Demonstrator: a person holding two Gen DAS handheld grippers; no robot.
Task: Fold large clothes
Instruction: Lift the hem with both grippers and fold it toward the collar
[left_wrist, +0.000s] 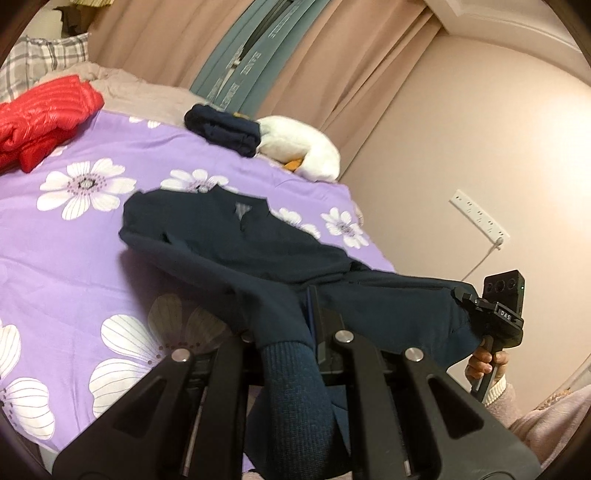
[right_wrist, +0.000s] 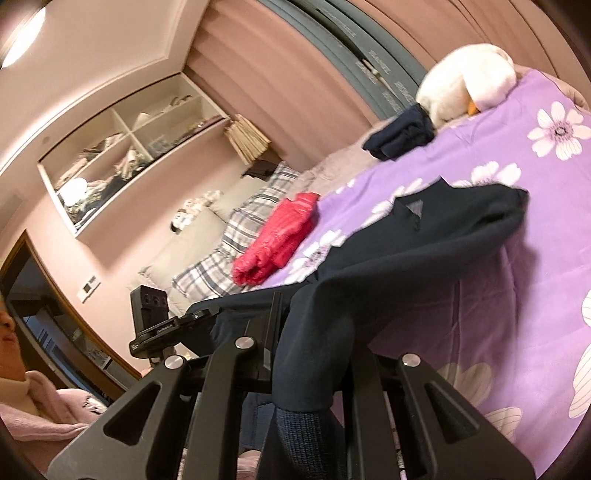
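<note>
A dark navy sweater (left_wrist: 236, 240) lies partly on the purple floral bed sheet (left_wrist: 74, 240), its collar end resting on the bed and its lower part lifted. My left gripper (left_wrist: 295, 325) is shut on the sweater near a ribbed cuff (left_wrist: 291, 376) that hangs between the fingers. My right gripper (right_wrist: 314, 332) is shut on the sweater (right_wrist: 424, 251) too, with a ribbed cuff (right_wrist: 303, 435) hanging down. The right gripper also shows in the left wrist view (left_wrist: 495, 314), holding the sweater's other lower corner. The left gripper shows in the right wrist view (right_wrist: 166, 325).
A folded red puffer jacket (left_wrist: 40, 122) and a folded dark garment (left_wrist: 225, 129) lie on the far side of the bed. A white plush duck (left_wrist: 299, 147) sits by the curtains. Plaid pillows (right_wrist: 240, 236) are at the head. A wall power strip (left_wrist: 480, 221) is to the right.
</note>
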